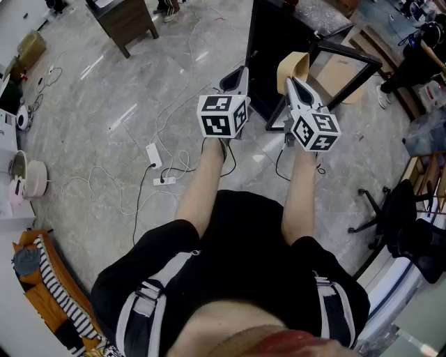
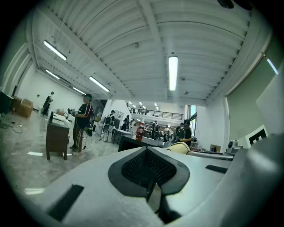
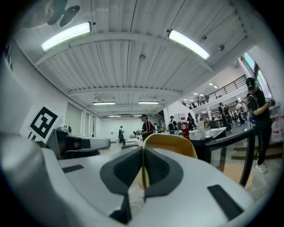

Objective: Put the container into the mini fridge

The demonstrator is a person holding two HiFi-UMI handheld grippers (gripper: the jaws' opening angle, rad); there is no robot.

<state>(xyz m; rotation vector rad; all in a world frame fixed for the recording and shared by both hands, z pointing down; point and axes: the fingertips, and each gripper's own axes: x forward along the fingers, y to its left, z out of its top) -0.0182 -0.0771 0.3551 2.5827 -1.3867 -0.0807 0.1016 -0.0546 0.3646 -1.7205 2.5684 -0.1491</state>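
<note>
In the head view I hold both grippers out over the grey floor, facing a black cabinet [image 1: 268, 49] with a framed glass door [image 1: 345, 66]; I take it for the mini fridge. My right gripper [image 1: 291, 82] is shut on the thin rim of a tan, bowl-like container [image 1: 294, 66]. In the right gripper view that container [image 3: 173, 144] rises behind the gripper [image 3: 143, 177], whose pads pinch its edge. My left gripper [image 1: 237, 75] is beside it on the left, shut with nothing between its pads [image 2: 148, 177]. The container [image 2: 179, 147] peeks over it in the left gripper view.
A white power strip [image 1: 153, 155] and loose cables lie on the floor at the left. A dark wooden desk [image 1: 129, 21] stands at the back left, and an office chair [image 1: 394, 209] at the right. Several people stand among tables [image 2: 84, 119] far off.
</note>
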